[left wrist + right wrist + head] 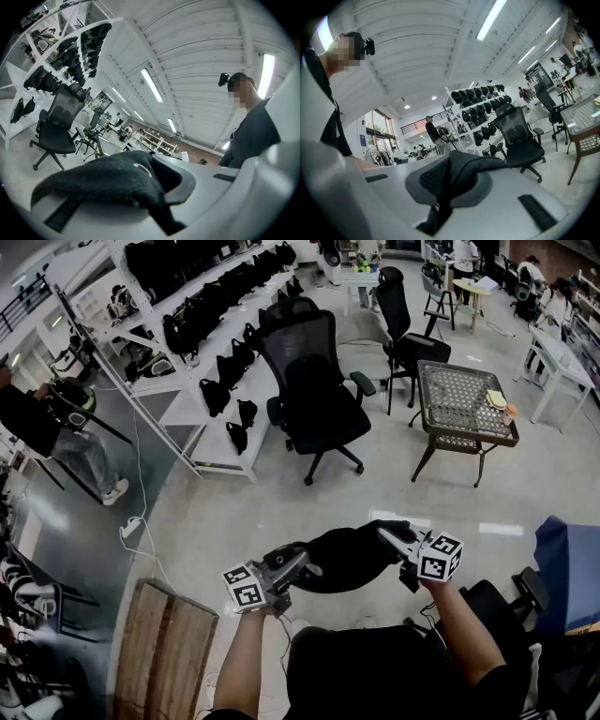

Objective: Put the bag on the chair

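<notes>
Left hand-held gripper and right hand-held gripper each clamp the black bag slung between them.

I'm looking into a big open lab or workshop hall. A tall white shelving rack holds rows of black bags, and a mesh office chair stands on the bare pale floor. Work desks line the far side, and strip lights run under a ribbed white ceiling.

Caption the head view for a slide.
Left gripper and right gripper hold a black bag, facing a black office chair.
</notes>
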### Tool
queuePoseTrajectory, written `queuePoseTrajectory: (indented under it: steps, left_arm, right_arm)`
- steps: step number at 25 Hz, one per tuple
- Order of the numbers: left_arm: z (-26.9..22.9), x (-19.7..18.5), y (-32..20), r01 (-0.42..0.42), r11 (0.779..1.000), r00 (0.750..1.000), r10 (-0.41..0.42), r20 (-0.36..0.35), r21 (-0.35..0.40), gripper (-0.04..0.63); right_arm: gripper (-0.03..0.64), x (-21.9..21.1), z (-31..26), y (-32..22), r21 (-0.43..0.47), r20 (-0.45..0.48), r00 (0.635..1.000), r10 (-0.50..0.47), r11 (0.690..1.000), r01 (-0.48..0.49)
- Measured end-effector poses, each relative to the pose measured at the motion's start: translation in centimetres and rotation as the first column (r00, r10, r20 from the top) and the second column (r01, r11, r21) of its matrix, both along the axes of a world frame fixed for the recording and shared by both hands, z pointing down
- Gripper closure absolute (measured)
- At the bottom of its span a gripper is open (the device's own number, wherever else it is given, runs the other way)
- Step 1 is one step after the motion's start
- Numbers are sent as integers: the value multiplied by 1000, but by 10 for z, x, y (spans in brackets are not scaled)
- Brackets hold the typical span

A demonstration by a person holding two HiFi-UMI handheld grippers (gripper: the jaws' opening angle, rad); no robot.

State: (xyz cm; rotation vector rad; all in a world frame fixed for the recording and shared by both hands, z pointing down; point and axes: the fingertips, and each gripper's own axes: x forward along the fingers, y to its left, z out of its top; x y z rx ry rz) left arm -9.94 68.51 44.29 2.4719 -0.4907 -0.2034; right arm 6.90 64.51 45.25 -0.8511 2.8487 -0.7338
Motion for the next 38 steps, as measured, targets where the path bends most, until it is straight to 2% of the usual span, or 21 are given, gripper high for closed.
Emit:
queuePoseTrajectory:
  steps: [5, 17, 21, 28, 38]
  left_arm:
    - [3, 7, 3, 19, 1000, 999, -19, 27, 17, 578]
    - [2, 20, -8, 96, 995, 995, -97, 11, 11, 578]
    - [3, 19, -19, 95, 995, 995, -95, 19, 16, 578]
    - [7, 15, -63, 59, 998, 997, -60, 40, 32, 578]
    - [12, 0, -167, 28, 999, 999, -29, 46, 19, 578]
  right_arm:
    - [604, 7, 0, 2, -8, -14, 1000, 5, 1000, -5]
    - [604, 20, 0, -3, -23, -10, 999, 31, 999, -31]
    - [604, 19, 1, -13, -22, -13, 999, 41, 999, -41]
    - [604, 14, 8, -55, -37, -8, 996, 87, 995, -88]
    - [604, 0, 11, -153, -70, -28, 990, 140, 987, -142]
